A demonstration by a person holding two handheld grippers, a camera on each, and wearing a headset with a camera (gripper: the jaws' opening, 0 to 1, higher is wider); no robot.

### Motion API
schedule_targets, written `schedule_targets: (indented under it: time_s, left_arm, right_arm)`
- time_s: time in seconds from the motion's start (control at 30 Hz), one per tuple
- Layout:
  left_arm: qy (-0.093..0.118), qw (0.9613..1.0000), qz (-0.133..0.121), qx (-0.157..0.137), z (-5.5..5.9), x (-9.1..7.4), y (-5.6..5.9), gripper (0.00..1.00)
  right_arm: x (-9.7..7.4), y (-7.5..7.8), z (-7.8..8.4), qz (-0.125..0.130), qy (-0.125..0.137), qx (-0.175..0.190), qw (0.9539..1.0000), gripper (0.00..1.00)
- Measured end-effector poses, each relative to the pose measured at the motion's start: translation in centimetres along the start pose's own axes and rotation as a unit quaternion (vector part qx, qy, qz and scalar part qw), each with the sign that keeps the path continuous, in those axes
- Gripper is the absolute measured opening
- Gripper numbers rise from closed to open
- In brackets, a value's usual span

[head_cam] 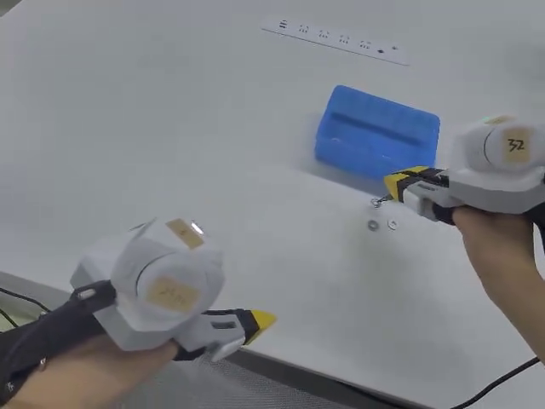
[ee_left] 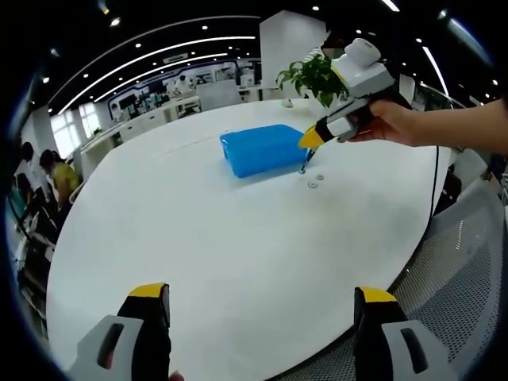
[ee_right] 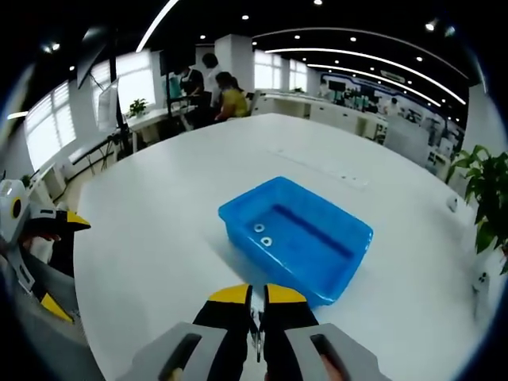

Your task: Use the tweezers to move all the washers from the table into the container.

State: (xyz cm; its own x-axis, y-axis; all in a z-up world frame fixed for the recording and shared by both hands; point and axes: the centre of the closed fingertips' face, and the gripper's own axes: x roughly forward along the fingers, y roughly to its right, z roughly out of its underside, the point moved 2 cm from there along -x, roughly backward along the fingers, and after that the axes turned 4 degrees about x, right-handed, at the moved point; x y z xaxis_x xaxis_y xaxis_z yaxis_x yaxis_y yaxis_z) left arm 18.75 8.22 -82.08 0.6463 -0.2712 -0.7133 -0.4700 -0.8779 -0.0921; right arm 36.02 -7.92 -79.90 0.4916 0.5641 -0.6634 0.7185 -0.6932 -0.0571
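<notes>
Blue rectangular plastic container (ee_right: 333, 282) has two round washers (ee_right: 262, 235) inside. My right claw (ee_right: 255, 294) is clamped on the tweezers (ee_right: 255, 337), left claw (ee_left: 260, 292) wide apart.

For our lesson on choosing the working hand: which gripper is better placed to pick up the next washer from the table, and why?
Right. The right gripper is shut on the tweezers, beside the loose washers and the blue container. The left gripper is open, far back.
</notes>
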Motion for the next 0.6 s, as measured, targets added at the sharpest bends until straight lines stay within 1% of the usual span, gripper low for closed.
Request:
schedule_targets:
  time_s: [0.2,0.27,0.37,0.47,0.6]
  left_arm:
    - [-0.001,1.0000,0.000,0.002,0.0,0.0,0.0,0.99]
    - [-0.002,1.0000,-0.001,0.003,0.1,0.0,0.0,0.98]
    - [-0.001,1.0000,-0.001,0.004,0.0,0.0,0.0,0.99]
    - [-0.002,1.0000,0.000,0.005,0.0,0.0,0.0,0.98]
    - [-0.001,1.0000,-0.002,0.005,0.0,0.0,0.0,0.98]
  right_arm:
    - [-1.3,0.3,-0.7,-0.004,0.007,0.009,0.9999,0.01]
    - [-2.0,0.2,-1.3,-0.006,0.013,0.001,0.9999,0.01]
    - [-2.6,0.2,-2.0,-0.005,0.015,-0.009,0.9998,0.00]
    - [-2.4,0.4,-1.9,-0.003,0.009,-0.016,0.9998,0.00]
    - [-2.0,-0.1,-1.4,-0.014,0.002,-0.006,0.9999,0.00]
